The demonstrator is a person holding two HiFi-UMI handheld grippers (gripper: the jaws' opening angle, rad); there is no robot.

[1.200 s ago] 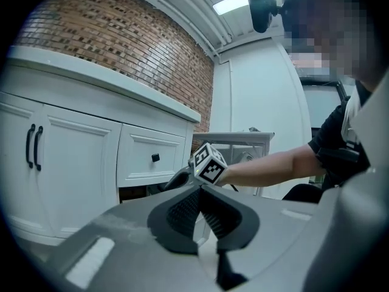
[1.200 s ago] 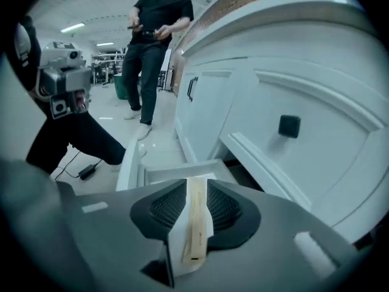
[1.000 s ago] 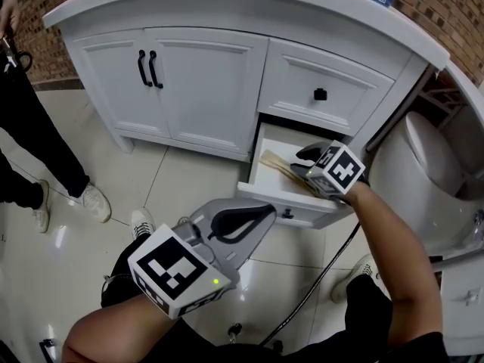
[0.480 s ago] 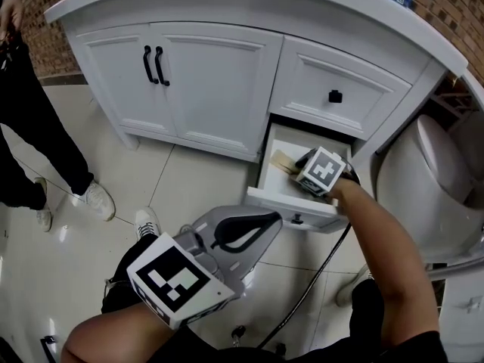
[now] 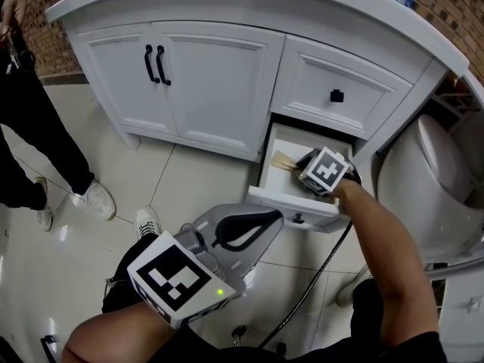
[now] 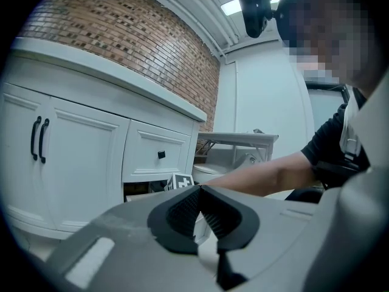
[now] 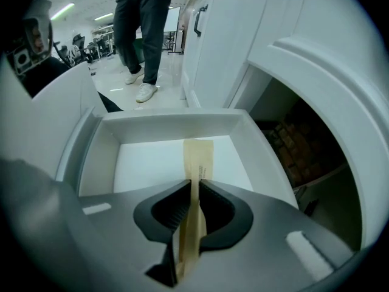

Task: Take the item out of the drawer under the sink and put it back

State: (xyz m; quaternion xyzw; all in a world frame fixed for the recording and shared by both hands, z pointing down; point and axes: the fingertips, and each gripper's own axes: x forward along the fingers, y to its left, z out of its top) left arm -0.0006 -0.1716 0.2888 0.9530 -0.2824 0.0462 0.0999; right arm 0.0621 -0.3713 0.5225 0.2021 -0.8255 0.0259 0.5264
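Observation:
The low drawer [image 5: 291, 201] under the sink counter stands pulled out. A flat tan paper packet [image 5: 280, 159] lies in it, long and narrow [image 7: 198, 156]. My right gripper [image 5: 305, 159] reaches into the drawer [image 7: 170, 119]. Its jaws are closing, with the near end of the packet between them, and the pads touch both of its faces [image 7: 194, 185]. My left gripper [image 5: 277, 217] hovers over the floor in front of the vanity, shut and holding nothing [image 6: 199, 188].
The white vanity has two doors with black handles [image 5: 154, 64] and an upper drawer with a black knob [image 5: 336, 95]. A toilet [image 5: 431, 176] stands close on the right. A person [image 5: 26, 119] stands at the left. A black cable [image 5: 318, 278] runs across the tiled floor.
My right gripper has gone deeper into the drawer and its jaws have come together around the packet. The left gripper has barely moved.

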